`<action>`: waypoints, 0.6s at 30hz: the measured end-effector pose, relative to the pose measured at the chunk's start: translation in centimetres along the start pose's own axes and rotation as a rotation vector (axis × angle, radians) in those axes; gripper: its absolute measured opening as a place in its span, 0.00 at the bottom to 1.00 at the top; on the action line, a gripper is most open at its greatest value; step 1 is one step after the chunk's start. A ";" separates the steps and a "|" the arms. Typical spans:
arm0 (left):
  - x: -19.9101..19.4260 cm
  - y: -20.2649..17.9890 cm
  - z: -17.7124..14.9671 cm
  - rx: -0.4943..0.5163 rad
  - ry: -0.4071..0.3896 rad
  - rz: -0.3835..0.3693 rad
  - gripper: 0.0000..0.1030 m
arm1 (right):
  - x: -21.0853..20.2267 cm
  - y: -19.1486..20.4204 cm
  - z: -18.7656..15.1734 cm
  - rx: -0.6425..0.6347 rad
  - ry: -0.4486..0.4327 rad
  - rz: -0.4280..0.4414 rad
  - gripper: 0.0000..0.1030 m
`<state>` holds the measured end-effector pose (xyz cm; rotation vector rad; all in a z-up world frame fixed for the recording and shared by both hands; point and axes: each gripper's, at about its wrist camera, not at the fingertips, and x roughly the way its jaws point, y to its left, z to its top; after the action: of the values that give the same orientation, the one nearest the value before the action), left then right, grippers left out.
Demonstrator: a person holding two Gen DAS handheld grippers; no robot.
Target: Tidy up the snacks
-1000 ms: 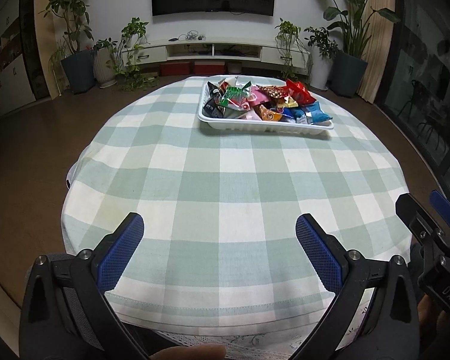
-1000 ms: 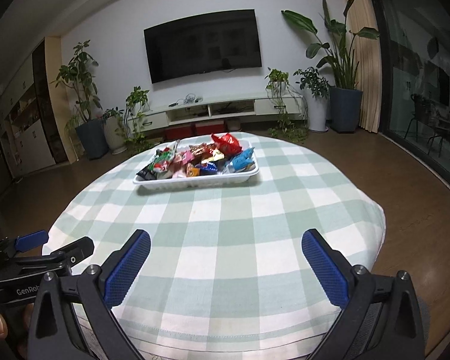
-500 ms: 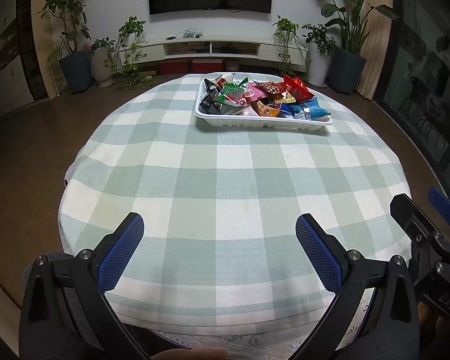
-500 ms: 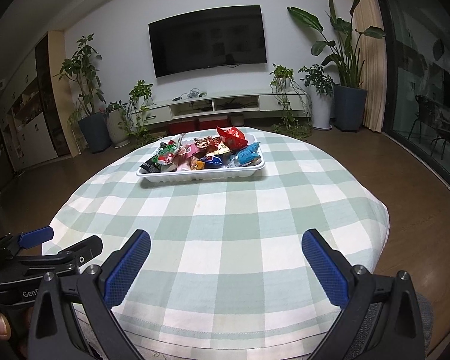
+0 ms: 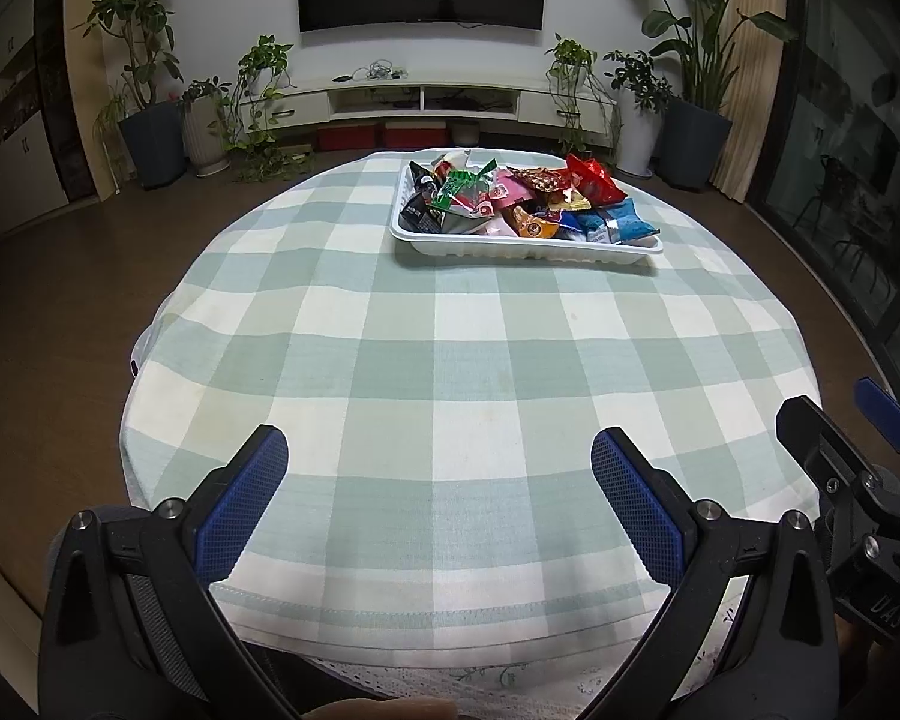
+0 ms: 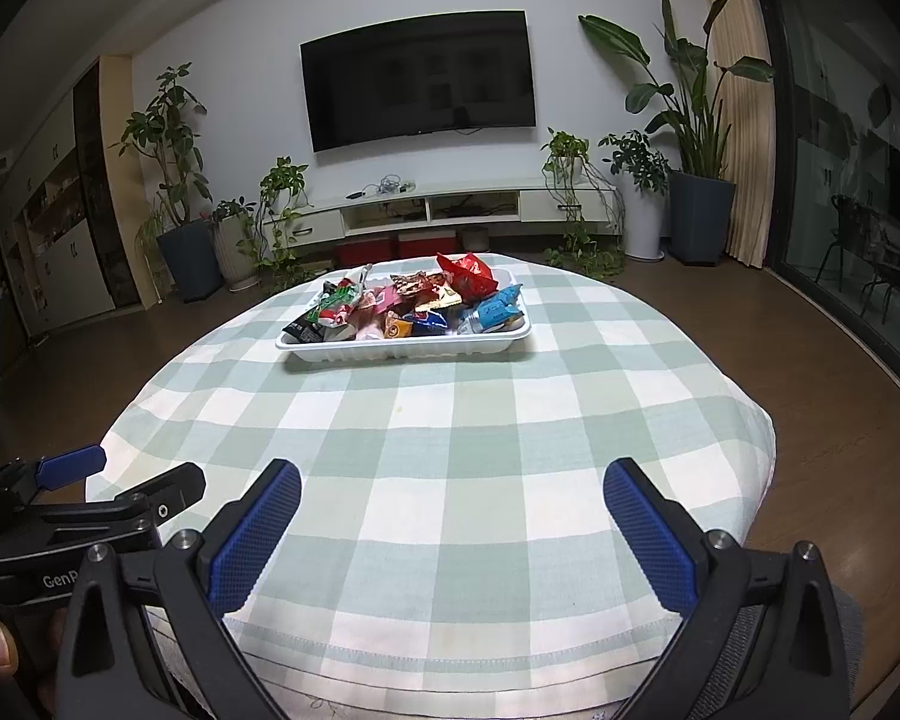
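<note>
A white tray (image 5: pixel 528 247) heaped with several colourful snack packets (image 5: pixel 510 198) stands on the far side of the round table with a green and white checked cloth (image 5: pixel 450 360). It also shows in the right wrist view (image 6: pixel 408 349), with the packets (image 6: pixel 414 303) piled inside. My left gripper (image 5: pixel 438 468) is open and empty, above the table's near edge. My right gripper (image 6: pixel 450 495) is open and empty too, beside it at the near edge. Both are far from the tray.
Brown wooden floor surrounds the table. A TV (image 6: pixel 420 84), a low white cabinet (image 6: pixel 432 213) and potted plants (image 6: pixel 690 120) line the far wall. Glass doors (image 6: pixel 858 180) are on the right. The other gripper shows at each view's edge (image 5: pixel 858 480).
Both grippers have drawn back and tilted up a little, so the tray sits lower in each view. Both stay open and empty. The tray has not moved.
</note>
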<state>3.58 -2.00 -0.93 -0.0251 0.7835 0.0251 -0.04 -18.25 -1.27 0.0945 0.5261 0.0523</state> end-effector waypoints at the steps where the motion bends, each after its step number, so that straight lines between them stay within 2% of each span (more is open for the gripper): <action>1: 0.0 0.0 0.0 0.000 0.000 -0.002 1.00 | 0.0 0.0 0.1 0.001 0.000 -0.001 1.00; 18: -0.1 -0.1 0.0 0.002 0.000 -0.001 1.00 | -0.2 0.1 0.1 -0.001 0.002 -0.002 1.00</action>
<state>3.53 -2.09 -0.81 -0.0232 0.7831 0.0229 -0.16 -18.21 -1.06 0.0929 0.5278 0.0510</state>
